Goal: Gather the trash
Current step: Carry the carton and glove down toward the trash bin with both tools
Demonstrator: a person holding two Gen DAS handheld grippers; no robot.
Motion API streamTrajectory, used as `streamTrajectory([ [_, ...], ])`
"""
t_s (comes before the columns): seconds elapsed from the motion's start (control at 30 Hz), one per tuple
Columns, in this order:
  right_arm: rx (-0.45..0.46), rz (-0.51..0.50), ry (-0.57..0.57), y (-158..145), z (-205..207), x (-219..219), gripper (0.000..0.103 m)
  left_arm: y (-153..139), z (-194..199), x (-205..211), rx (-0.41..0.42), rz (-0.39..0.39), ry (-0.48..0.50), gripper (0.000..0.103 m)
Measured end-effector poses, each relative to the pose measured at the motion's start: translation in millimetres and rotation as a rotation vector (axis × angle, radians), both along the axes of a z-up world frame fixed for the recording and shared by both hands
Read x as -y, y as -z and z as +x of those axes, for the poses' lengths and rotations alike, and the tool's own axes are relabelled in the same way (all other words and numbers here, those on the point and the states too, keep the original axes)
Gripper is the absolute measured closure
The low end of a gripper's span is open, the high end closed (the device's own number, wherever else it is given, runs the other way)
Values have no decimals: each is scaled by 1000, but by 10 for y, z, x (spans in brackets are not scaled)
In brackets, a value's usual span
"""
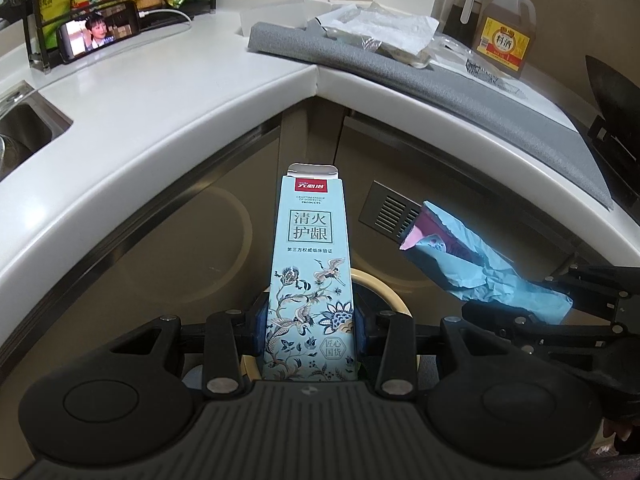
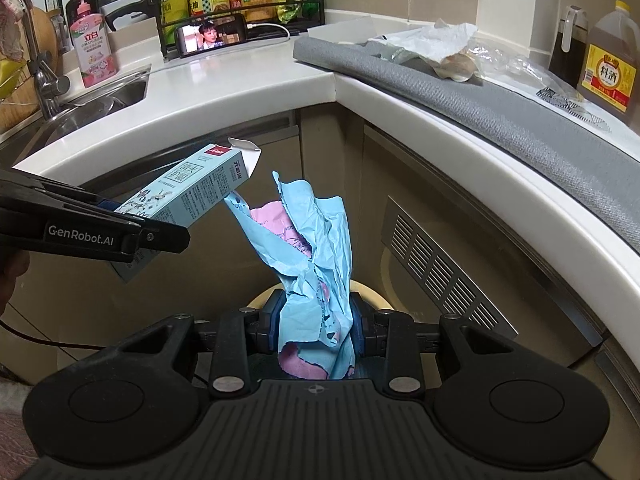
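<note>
My left gripper (image 1: 310,320) is shut on a pale blue toothpaste box (image 1: 310,264) with a flower and crane print, its top flap open. In the right wrist view that same box (image 2: 192,192) juts in from the left, held by the left gripper (image 2: 120,220). My right gripper (image 2: 316,324) is shut on a crumpled blue and pink paper wrapper (image 2: 312,248), which also shows at the right of the left wrist view as the wrapper (image 1: 480,268). Below both grippers lies the cream rim of a round bin (image 1: 386,288), rim (image 2: 260,298), mostly hidden by the grippers.
A white L-shaped counter (image 1: 168,92) wraps around above the bin. On it lie a grey mat (image 1: 460,80) with crumpled plastic and paper (image 1: 384,28), a cooking wine jug (image 1: 506,34), a phone (image 1: 100,34) playing video, a condiment rack and a steel sink (image 2: 100,100).
</note>
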State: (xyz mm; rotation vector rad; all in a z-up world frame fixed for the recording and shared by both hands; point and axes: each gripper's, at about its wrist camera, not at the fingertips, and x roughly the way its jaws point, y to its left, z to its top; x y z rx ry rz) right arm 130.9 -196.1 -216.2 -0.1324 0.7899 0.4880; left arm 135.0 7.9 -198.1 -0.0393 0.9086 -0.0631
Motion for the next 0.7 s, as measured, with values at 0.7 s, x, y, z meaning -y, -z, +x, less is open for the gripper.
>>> streamTrajectory([
  [0.7, -112, -38, 99, 534, 360, 55, 68, 490, 414, 12, -138, -17, 12, 59],
])
